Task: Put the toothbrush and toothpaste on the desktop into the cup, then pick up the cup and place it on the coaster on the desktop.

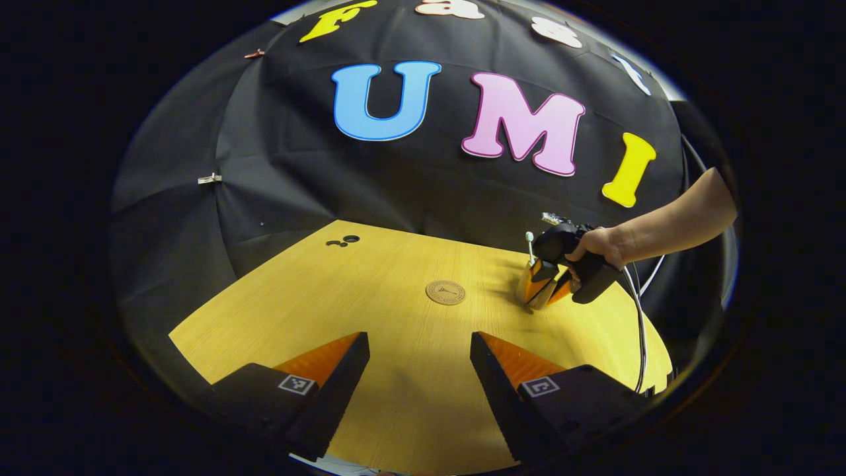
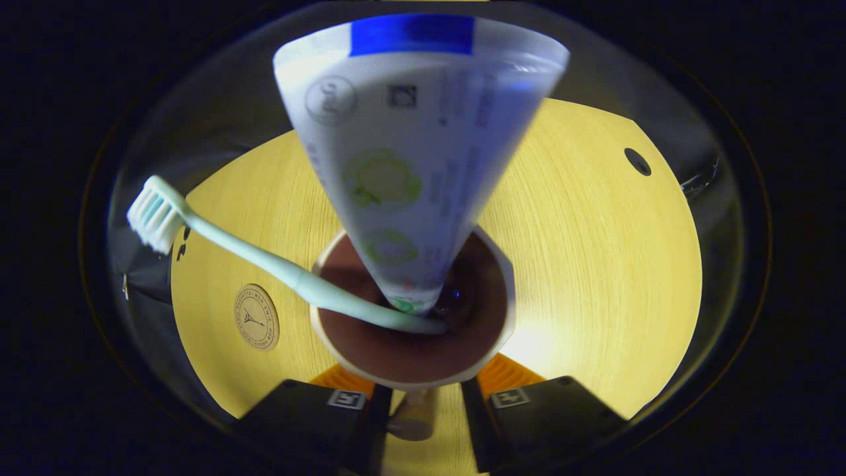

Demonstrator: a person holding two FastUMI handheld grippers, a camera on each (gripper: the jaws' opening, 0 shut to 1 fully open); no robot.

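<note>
- The first half looks done: the toothbrush (image 2: 264,261) and the toothpaste (image 2: 413,165) both stand in the cup (image 2: 410,344), leaning out over its rim
- The right claw (image 2: 416,396) is clenched around the cup, one finger on each side
- The coaster (image 2: 256,317) lies bare on the table (image 2: 595,264), off to that claw's left, apart from the cup
- The left claw (image 1: 420,370) hangs released over the table, holding nothing
- Left to do: carry the cup onto the coaster

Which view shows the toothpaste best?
The right gripper view: the toothpaste stands close and large in the cup, beside the toothbrush. In the left gripper view the cup is far off, held by the right claw, and I can't make out the tube there.
</note>
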